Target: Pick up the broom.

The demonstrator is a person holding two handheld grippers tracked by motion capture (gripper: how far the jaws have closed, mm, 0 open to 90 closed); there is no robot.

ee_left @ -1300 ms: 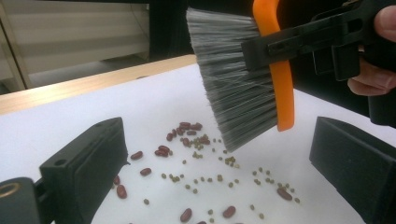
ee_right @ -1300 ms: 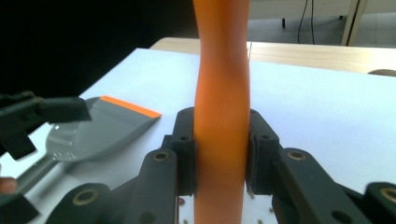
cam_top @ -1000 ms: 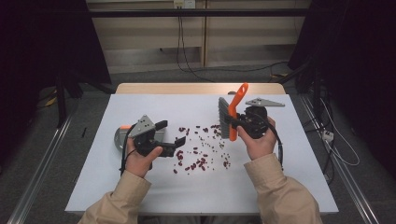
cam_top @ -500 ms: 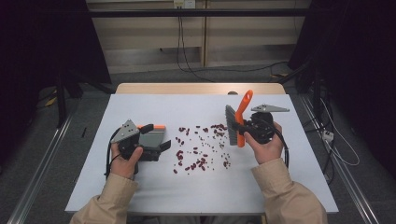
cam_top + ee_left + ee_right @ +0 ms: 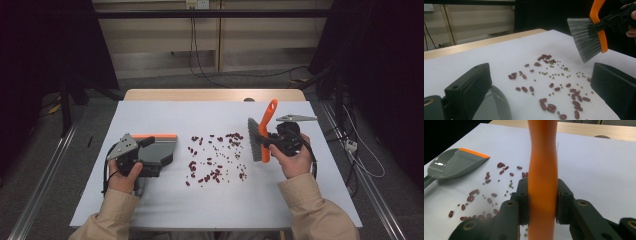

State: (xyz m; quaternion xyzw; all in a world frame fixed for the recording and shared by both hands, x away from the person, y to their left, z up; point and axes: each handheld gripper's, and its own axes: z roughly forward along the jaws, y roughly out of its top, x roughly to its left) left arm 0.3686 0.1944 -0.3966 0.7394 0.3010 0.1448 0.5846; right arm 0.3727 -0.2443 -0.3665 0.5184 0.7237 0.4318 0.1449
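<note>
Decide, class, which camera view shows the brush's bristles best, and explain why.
The left gripper view: the brush hangs close, its grey bristles fanned above the beans. The high view shows the bristles small, beside the right gripper. The right gripper view shows the orange handle clamped between the jaws.

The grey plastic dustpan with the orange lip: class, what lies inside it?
Nothing: the right gripper view shows the grey plastic dustpan bare inside, beans scattered on the white table beyond its lip. Its handle end is out of frame.
</note>
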